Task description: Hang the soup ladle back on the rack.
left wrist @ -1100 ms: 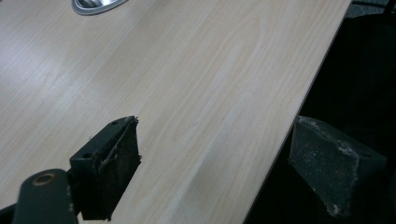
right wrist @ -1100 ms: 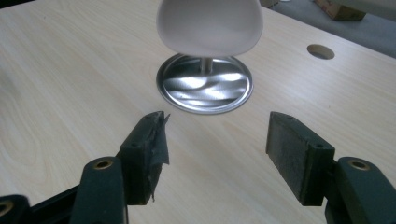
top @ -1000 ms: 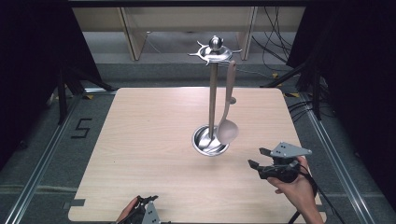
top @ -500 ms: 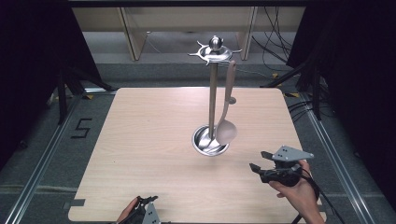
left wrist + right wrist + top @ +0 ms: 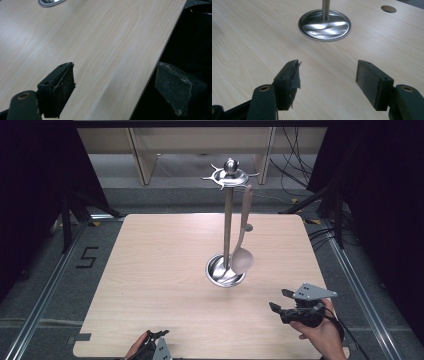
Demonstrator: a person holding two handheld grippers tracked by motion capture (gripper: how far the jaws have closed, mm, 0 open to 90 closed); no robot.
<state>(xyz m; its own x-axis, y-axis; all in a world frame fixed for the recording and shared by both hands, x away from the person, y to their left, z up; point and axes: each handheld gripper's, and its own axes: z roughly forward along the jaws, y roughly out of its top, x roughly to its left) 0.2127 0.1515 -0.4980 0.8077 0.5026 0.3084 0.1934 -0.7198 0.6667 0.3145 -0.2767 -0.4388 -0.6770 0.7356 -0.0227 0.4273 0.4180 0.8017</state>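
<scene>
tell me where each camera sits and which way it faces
High view: above the person's side, looking forward and down on the table, the stand with its hanging ladle, both hands.
Left gripper view: on the left gripper, along open fingers over the table's edge.
Right gripper view: on the right gripper, facing the stand's base.
All three share that base.

Utensil stand [image 5: 228,227] with hanging ladle [image 5: 242,254] blocks table [image 5: 150,270] centre; bare wood all around the stand.
</scene>
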